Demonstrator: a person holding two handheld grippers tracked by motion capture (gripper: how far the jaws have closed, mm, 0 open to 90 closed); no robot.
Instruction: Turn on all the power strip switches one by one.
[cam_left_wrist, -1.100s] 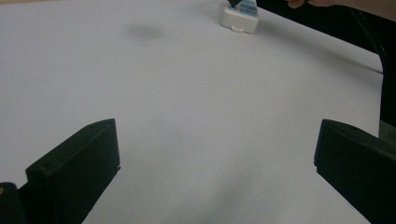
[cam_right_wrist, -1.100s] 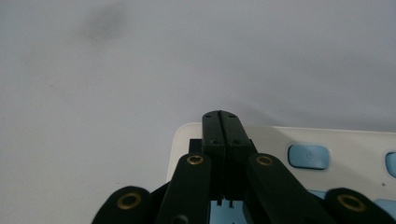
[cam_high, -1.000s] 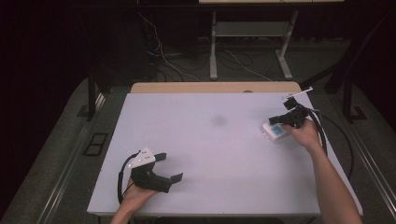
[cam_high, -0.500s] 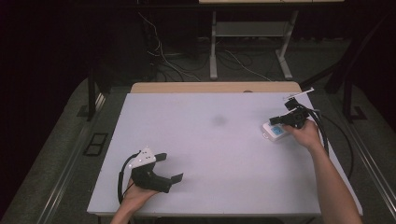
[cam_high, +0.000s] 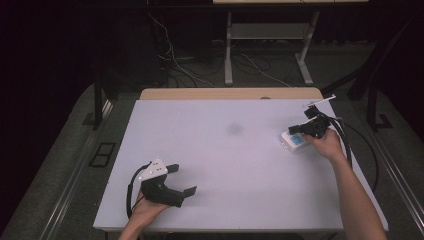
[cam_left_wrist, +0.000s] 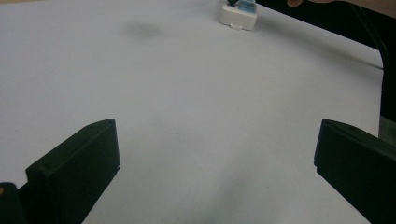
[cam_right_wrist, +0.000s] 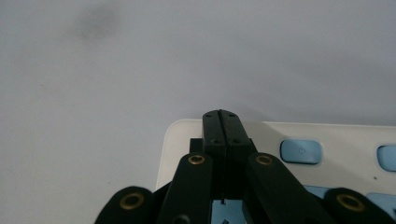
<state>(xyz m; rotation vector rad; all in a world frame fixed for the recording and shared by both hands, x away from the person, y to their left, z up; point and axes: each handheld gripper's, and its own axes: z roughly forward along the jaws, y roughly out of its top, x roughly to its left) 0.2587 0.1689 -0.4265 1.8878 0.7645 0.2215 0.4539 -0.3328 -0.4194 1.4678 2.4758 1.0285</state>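
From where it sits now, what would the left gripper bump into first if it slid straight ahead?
Probably nothing nearby: the left gripper, jaws open, points over bare table. Far ahead and a bit right lies the white remote.

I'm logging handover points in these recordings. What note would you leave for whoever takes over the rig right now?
Right gripper: jaws shut with nothing between them, tips over the top face of the white device with blue buttons, near its corner and beside the power button. Whether the tips touch the device cannot be told.
Left gripper: jaws wide open, holding nothing, resting low over the near left part of the table.
Device: lies flat near the table's right edge.
Done: right gripper brought to the device.
Left: probably a button press with the closed tips; the left gripper has no part yet.
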